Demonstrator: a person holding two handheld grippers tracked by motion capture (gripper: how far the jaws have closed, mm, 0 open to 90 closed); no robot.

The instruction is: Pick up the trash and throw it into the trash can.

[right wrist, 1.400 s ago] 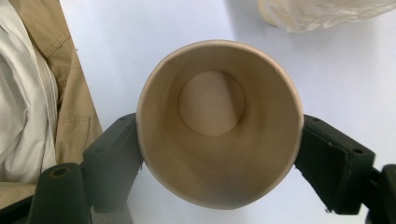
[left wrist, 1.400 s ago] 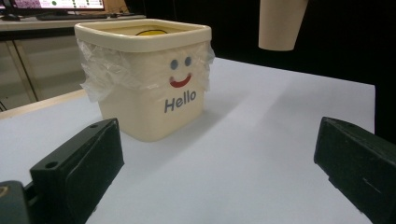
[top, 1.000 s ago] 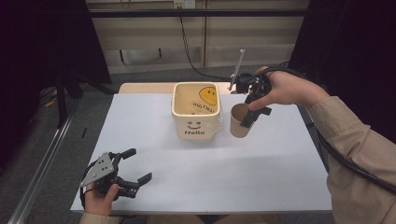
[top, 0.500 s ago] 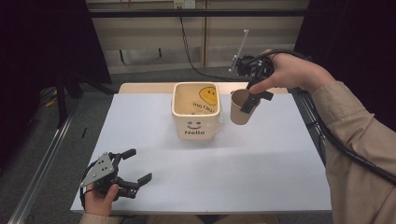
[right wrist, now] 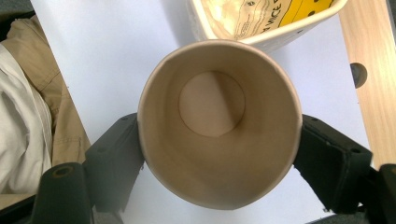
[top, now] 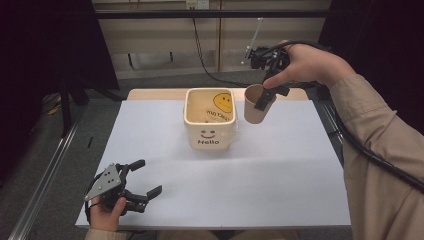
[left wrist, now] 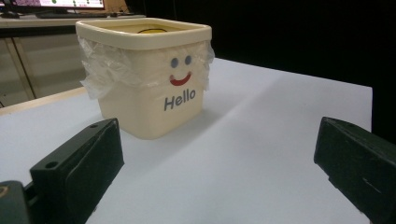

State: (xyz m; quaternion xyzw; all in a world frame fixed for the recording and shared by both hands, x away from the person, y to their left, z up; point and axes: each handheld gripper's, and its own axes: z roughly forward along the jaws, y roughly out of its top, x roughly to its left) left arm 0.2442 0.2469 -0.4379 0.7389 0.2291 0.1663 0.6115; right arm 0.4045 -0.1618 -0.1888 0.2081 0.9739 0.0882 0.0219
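From above, your right gripper (top: 263, 98) holds the brown paper cup (top: 253, 106) up beside the Hello bin (top: 209, 120). Tip it slowly over the bin. Your left gripper (top: 131, 186) rests wide open on the white table (top: 280, 170). Close up, the cup (right wrist: 219, 121) looks empty. Dark curtains hang around.

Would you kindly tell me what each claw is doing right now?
Left claw: open, holding nothing, near the table's front edge.
Right claw: shut on the paper cup, lifted beside the bin.
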